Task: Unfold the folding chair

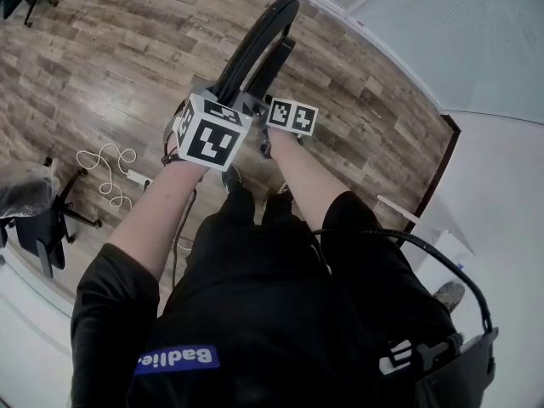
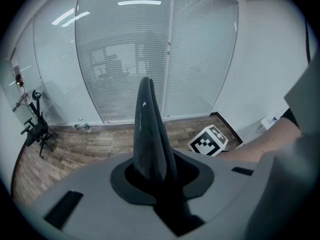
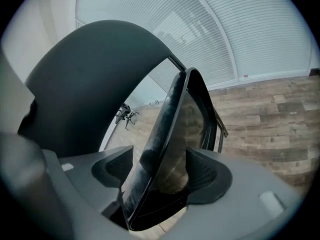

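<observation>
The black folding chair (image 1: pixel 255 41) stands folded flat and upright on the wood floor in front of me. My left gripper (image 1: pixel 225 99) is at its top edge. In the left gripper view the gripper (image 2: pixel 150 174) is shut on the chair's thin dark panel edge (image 2: pixel 146 124), which rises between the pads. My right gripper (image 1: pixel 274 92) is just right of it. In the right gripper view this gripper (image 3: pixel 160 171) stands open, with a glossy chair panel (image 3: pixel 170 119) between its pads and gaps at the sides. A large dark curved panel (image 3: pixel 100 69) fills that view's upper left.
A white cable with a power strip (image 1: pixel 110 170) lies on the floor at left, near an office chair (image 1: pixel 38 219). Glass walls with blinds (image 2: pixel 125 59) close the room, and a black stand (image 2: pixel 35 129) is by them. My legs and a black strapped device (image 1: pixel 450 355) fill the foreground.
</observation>
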{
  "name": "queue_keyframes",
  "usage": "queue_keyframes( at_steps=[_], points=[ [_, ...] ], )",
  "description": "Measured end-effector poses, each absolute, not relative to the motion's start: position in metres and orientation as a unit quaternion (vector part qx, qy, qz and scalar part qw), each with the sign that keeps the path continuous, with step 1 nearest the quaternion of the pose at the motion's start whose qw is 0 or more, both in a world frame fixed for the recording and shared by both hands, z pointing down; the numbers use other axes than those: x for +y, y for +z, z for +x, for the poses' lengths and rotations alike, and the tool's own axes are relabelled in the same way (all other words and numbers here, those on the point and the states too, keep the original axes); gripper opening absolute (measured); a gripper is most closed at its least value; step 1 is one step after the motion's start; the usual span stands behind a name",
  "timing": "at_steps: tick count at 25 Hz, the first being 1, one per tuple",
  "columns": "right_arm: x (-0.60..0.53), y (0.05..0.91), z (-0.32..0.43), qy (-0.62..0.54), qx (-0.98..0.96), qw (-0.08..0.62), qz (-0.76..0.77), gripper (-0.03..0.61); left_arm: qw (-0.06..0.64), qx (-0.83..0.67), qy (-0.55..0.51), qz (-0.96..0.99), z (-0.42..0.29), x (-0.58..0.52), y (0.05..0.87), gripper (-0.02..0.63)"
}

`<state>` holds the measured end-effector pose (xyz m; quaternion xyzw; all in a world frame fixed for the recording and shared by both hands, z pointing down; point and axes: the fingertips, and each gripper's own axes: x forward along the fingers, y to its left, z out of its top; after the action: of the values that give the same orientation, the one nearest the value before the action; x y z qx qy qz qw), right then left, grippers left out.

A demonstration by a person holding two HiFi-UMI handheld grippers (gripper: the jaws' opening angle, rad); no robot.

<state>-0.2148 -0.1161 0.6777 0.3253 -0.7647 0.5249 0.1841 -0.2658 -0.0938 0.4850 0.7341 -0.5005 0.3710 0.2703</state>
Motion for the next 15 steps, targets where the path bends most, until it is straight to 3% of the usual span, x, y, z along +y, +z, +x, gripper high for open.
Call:
queue_keyframes(
  at_steps=[10, 15],
  points=[
    [-0.125, 0.714, -0.246, 0.571, -0.715, 0.233, 0.330, 0.305, 0.265, -0.500, 0.371, 0.736, -0.263, -0.088, 0.486, 0.078],
    [-0.123, 0.715, -0.251, 0.577, -0.720, 0.236, 0.304, 0.246, 0.262, -0.501, 0.376, 0.734, -0.263, -0.089, 0.486, 0.078]
  ],
)
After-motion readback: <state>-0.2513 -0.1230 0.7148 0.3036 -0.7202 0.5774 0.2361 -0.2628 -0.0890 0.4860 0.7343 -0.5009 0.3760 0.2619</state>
